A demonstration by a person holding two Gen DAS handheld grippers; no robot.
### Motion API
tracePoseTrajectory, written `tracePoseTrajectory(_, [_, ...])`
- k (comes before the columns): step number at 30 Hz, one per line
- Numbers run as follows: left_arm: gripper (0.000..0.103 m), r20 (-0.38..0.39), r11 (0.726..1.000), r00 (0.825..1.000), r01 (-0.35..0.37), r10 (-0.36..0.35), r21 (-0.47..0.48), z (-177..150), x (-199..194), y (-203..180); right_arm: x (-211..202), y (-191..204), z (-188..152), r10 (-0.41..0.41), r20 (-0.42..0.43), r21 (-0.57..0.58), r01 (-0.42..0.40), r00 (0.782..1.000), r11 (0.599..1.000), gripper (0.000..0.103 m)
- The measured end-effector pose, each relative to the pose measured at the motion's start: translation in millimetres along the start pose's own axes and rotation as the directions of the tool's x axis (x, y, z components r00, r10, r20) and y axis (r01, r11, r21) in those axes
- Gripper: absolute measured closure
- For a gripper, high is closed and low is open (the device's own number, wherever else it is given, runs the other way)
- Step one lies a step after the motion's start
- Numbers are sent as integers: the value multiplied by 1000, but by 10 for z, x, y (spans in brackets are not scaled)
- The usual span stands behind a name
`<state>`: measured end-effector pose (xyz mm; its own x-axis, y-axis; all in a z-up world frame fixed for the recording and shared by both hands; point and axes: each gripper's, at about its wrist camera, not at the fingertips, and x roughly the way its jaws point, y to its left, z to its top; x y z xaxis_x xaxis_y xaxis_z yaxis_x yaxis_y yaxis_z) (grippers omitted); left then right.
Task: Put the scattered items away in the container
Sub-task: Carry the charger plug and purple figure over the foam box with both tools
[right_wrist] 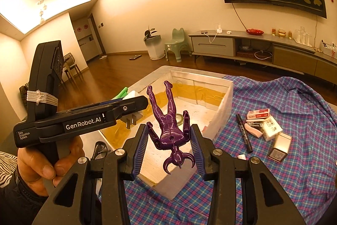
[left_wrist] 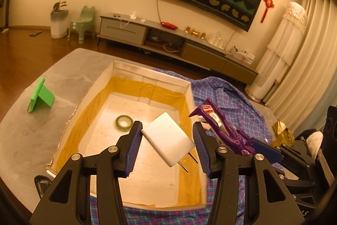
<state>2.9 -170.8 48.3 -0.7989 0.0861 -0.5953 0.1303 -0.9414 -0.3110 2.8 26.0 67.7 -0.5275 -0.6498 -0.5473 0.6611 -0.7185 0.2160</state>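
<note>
**Both hands loaded above the box**

The left gripper (left_wrist: pixel 167 141) clamps a white plug adapter (left_wrist: pixel 168 138) across its flat body, prongs slanting down at the box (left_wrist: pixel 147 75) floor directly beneath, near the roll of tape (left_wrist: pixel 124 122). The right gripper (right_wrist: pixel 169 141) pinches a purple toy figure (right_wrist: pixel 170 121) at the shoulders, legs pointing away, over the box's near corner. Judged from this, each only needs to let go; the left sits deeper inside.
</note>
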Motion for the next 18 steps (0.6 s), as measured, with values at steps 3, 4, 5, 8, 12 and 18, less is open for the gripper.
tracePoseTrajectory(3, [52, -19, 1000, 1000, -10, 10, -19, -9, 54, 96, 81, 39, 2, 5, -9, -4, -5, 1000, 1000, 61])
tracePoseTrajectory(4, [52, -26, 1000, 1000, -15, 14, -24, -12, 76, 132, 112, 47, -2, 5, -12, -5, -5, 1000, 1000, 61])
tracePoseTrajectory(5, [52, -35, 999, 999, -20, 19, -29, -15, 100, 173, 147, 54, -7, 6, -17, -4, -6, 1000, 1000, 61])
tracePoseTrajectory(8, [52, -44, 999, 999, -26, 25, -39, -14, 135, 242, 236, 84, -12, 8, -25, -6, -8, 1000, 1000, 61])
tracePoseTrajectory(12, [52, -51, 998, 998, -38, 36, -46, -14, 163, 327, 345, 120, -16, 11, -35, -8, -12, 999, 1000, 61])
tracePoseTrajectory(18, [52, -87, 996, 993, -79, 75, -46, -41, 259, 452, 537, 144, -23, 10, -59, -14, -10, 998, 1000, 61])
